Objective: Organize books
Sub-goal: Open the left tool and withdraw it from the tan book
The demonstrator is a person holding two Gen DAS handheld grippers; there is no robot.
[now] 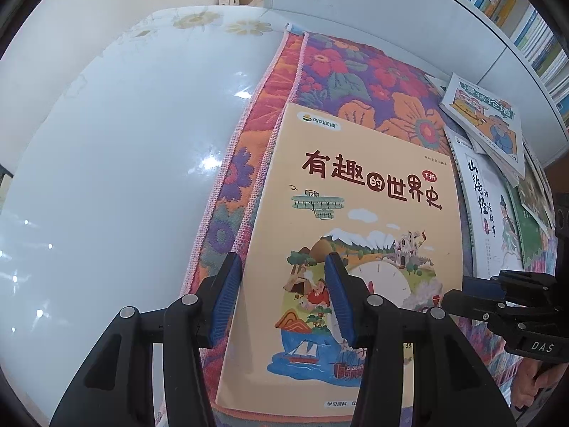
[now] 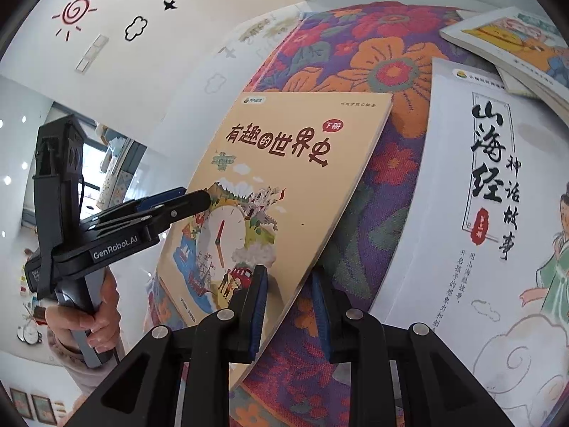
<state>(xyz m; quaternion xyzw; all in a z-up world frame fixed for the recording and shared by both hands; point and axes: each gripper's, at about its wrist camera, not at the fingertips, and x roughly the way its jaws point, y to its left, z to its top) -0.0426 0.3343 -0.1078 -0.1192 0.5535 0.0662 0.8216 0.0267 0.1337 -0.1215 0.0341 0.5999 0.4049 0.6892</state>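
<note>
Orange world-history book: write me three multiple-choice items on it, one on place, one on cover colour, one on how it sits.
1. Where is the white book relative to the orange book, in the right wrist view?
A. To its right
B. Beneath it
C. To its left

2. What is the orange book's cover background?
A. Dark green
B. Pale orange
C. Grey

3. How does the orange book sit?
A. Flat on the floral cloth
B. Upright on a shelf
C. One long edge raised off the cloth

Key: 1 A, it lies right across a gap; 2 B, tan-orange ground; 3 C, cloth shows beneath the lifted edge.
</note>
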